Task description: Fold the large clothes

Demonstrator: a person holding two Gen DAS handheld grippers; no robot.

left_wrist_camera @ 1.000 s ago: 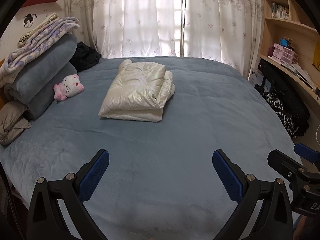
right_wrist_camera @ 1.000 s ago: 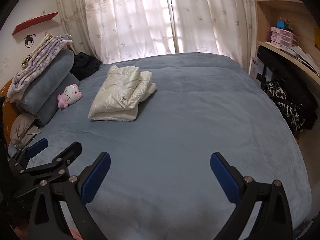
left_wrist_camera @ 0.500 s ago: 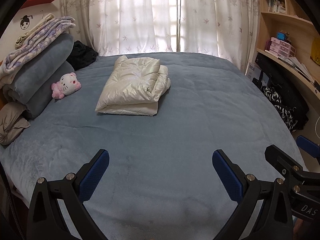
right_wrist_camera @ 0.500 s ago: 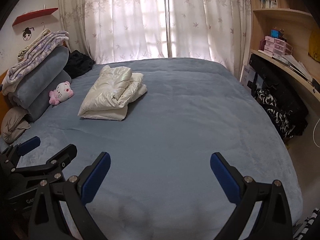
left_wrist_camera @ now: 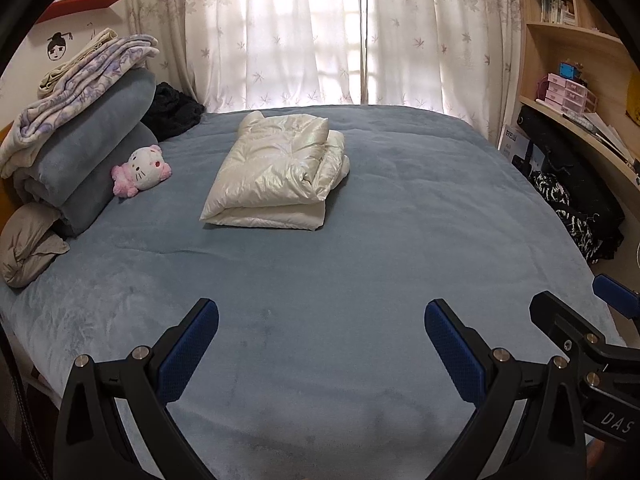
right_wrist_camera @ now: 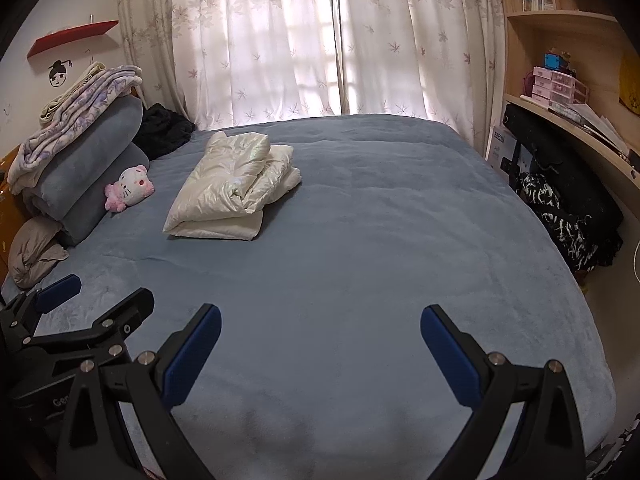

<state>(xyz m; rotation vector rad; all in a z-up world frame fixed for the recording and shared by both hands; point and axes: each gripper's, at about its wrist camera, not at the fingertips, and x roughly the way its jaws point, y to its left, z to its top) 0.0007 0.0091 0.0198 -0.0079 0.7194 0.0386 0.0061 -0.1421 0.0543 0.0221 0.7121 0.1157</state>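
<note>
Cream puffer jacket (left_wrist_camera: 276, 172) folded on blue bedspread (left_wrist_camera: 360, 264), far from both tongs. Left gripper (left_wrist_camera: 320, 344) and right gripper (right_wrist_camera: 320, 344) splayed, empty, drawn back slightly since before; folding looks finished.

Home bedroom (bed (left_wrist_camera: 360, 280), curtains (left_wrist_camera: 320, 32))

Cream puffy jacket (left_wrist_camera: 276, 172) (right_wrist_camera: 232, 188): glossy, folded into compact layered rectangle, lying flat on blue bedcover (left_wrist_camera: 400, 240), far-left of centre.

Daylight glows through floral curtains (left_wrist_camera: 320, 36) behind a blue-covered bed (left_wrist_camera: 360, 264) — wooden shelves (right_wrist_camera: 568, 60) line the right wall.
</note>
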